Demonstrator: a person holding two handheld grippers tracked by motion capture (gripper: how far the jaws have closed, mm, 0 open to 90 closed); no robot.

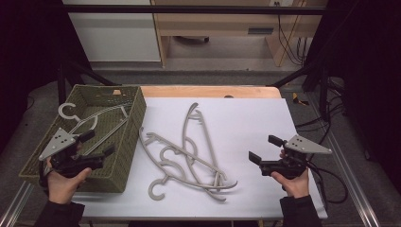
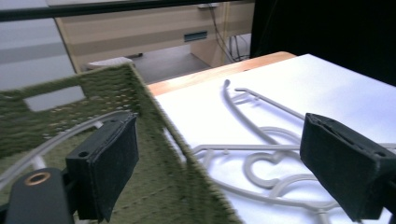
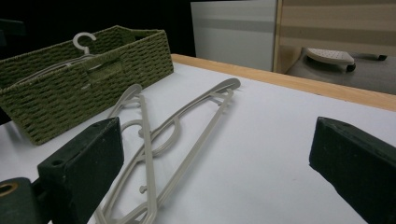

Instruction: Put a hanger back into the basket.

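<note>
- High view: we hold the left gripper [image 1: 100, 144] over the near part of the green basket [image 1: 135, 124], its jaws apart with nothing between them.
- High view: one grey hanger [image 1: 90, 124] lies in the basket, its hook resting over the far left rim.
- High view: three more hangers [image 1: 189, 158] lie in a tangled pile on the white sheet [image 1: 250, 118], just right of the basket, hooks toward us.
- High view: our right gripper [image 1: 265, 149] sits over the sheet's right part, well apart from the pile, jaws apart and empty, pointing left.
- Left gripper view: our two black pads [image 2: 105, 163] stand wide; the basket's right wall [image 2: 154, 121] runs between them.
- Left gripper view: the left pad is over the basket's inside, where a hanger arm [image 2: 60, 135] crosses; the right pad hangs above the pile [image 2: 261, 163] on the sheet.
- Right gripper view: the pads [image 3: 86, 161] are wide apart, clamped on nothing.
- Right gripper view: the pile [image 3: 159, 135] lies ahead and left on the sheet [image 3: 261, 140]; the basket [image 3: 70, 88] is beyond it, its hanger's hook [image 3: 83, 42] poking above the rim.
</note>
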